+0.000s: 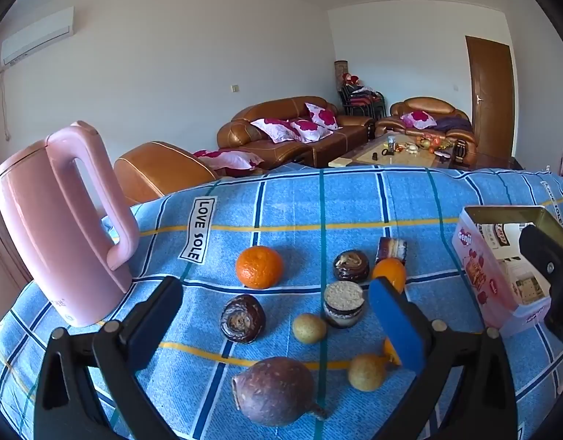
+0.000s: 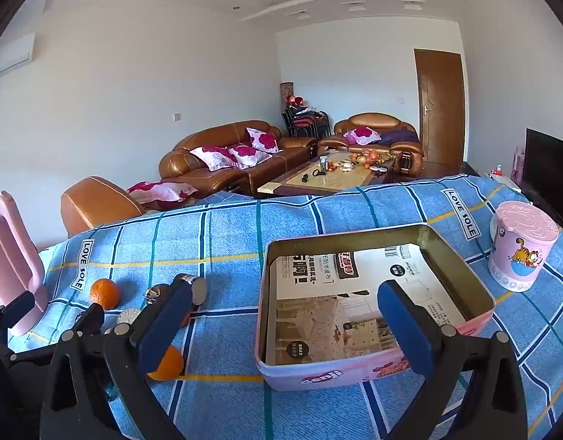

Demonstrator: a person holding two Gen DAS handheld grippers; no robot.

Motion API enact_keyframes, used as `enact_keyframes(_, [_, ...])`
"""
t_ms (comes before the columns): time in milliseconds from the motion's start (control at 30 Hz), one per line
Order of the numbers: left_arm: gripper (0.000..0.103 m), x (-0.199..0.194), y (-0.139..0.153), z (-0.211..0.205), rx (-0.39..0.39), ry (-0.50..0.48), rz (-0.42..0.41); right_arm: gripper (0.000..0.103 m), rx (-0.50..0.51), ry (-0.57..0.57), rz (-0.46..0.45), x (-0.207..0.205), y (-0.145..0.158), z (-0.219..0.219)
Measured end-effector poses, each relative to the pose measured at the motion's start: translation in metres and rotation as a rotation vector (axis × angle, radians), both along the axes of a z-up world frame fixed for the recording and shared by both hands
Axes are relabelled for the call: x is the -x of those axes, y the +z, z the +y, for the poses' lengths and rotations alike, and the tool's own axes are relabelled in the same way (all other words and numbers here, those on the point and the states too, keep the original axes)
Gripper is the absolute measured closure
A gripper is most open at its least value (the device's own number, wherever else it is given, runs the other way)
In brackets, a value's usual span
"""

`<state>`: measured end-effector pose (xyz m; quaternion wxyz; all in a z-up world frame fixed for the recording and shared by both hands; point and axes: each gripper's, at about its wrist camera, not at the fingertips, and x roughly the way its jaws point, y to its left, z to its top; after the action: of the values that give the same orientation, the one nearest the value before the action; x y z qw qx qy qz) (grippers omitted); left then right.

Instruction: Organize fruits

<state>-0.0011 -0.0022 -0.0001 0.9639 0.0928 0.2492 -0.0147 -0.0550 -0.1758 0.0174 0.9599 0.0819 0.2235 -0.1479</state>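
In the left wrist view, fruits lie on the blue checked cloth (image 1: 281, 201): a large orange (image 1: 259, 267), a second orange (image 1: 389, 273) behind the right finger, two small yellow-green fruits (image 1: 309, 327) (image 1: 366, 371), and a purple passion fruit (image 1: 274, 390) nearest me. My left gripper (image 1: 277, 315) is open and empty above them. The open pink tin (image 2: 373, 304), lined with a printed sheet, sits in the right wrist view. My right gripper (image 2: 287, 324) is open and empty over the tin's near edge. An orange (image 2: 167, 365) shows behind its left finger.
Several dark chocolate snacks (image 1: 242, 318) and a small jar (image 1: 343, 308) lie among the fruits. A pink kettle (image 1: 57, 227) stands at the left. A pink Garfield cup (image 2: 521, 244) stands right of the tin. Sofas and a coffee table are beyond the table's far edge.
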Motion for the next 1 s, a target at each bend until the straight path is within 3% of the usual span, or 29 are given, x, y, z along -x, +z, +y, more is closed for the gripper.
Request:
enact_keyframes(200, [0.000,0.003,-0.002,0.011,0.062,-0.008,0.006,0.001,-0.009,-0.004,-0.015,0.000,0.000,0.001])
enact_keyframes(1000, [0.000,-0.003,-0.004,0.007,0.073,-0.028,0.026,0.001,0.005,0.011,-0.011,0.000,0.000,0.004])
